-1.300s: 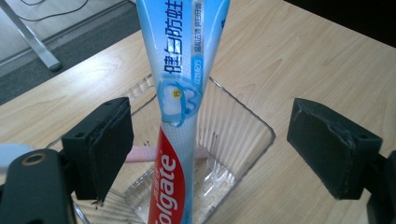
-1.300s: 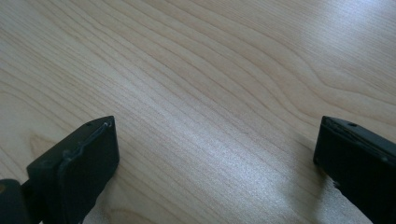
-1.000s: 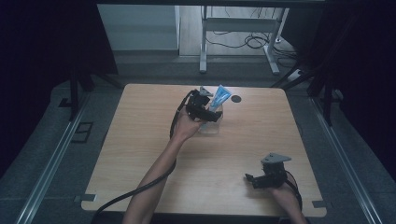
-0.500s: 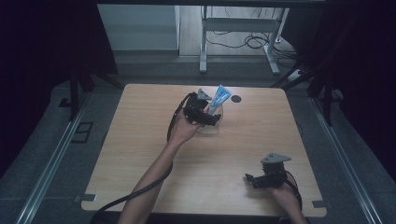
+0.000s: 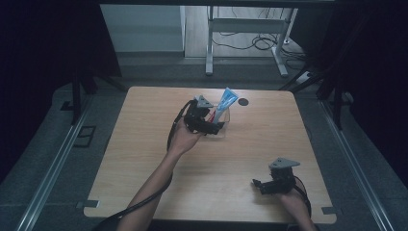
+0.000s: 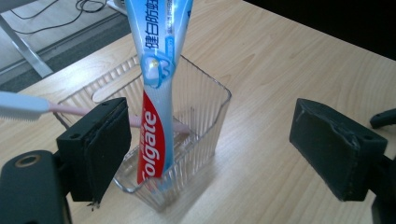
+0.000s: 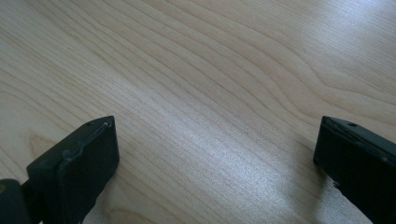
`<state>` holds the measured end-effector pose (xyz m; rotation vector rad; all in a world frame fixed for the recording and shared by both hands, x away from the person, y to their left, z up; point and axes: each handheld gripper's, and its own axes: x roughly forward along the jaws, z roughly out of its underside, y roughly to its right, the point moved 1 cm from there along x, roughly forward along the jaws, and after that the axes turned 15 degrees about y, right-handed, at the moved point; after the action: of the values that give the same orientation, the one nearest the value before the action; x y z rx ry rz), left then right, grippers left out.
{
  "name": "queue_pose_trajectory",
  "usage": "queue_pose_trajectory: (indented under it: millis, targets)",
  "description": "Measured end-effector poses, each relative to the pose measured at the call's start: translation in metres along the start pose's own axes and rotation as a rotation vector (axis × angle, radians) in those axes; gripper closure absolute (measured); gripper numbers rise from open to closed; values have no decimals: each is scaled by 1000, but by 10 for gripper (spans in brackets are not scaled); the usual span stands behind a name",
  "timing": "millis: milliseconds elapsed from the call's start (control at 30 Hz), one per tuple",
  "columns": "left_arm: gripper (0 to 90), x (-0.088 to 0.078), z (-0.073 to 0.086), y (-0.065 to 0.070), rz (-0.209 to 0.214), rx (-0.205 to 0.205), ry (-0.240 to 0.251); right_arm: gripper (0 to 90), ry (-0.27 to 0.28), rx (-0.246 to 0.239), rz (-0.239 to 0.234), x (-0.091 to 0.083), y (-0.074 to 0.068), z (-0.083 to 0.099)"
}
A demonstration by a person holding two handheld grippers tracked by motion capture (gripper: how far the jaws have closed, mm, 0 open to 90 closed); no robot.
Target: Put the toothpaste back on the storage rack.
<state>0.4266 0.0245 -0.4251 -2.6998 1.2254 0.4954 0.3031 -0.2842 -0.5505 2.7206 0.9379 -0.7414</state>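
Left gripper [image 6: 210, 149] wide apart, holding nothing, jaws flanking clear ribbed cup [image 6: 205, 126] just ahead. Toothpaste tube [image 6: 159, 93] upright in cup, leaning a little, cap end down, close by near jaw. Pink toothbrush [image 6: 70, 110] also in cup, handle slanting out past that jaw. Cup standing on wooden surface [image 6: 289, 60], not gripped. Right gripper [image 7: 215, 168] likewise wide, empty, low over bare surface, well apart from cup, near front edge in high view [image 5: 276, 180].
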Motion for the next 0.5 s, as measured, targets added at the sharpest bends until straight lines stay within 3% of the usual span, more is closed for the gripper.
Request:
queue_pose_trajectory:
  millis: [500]
  targets:
    - [130,-25,18,6,8,8,12,0,-1,-2,-1,0,0,0]
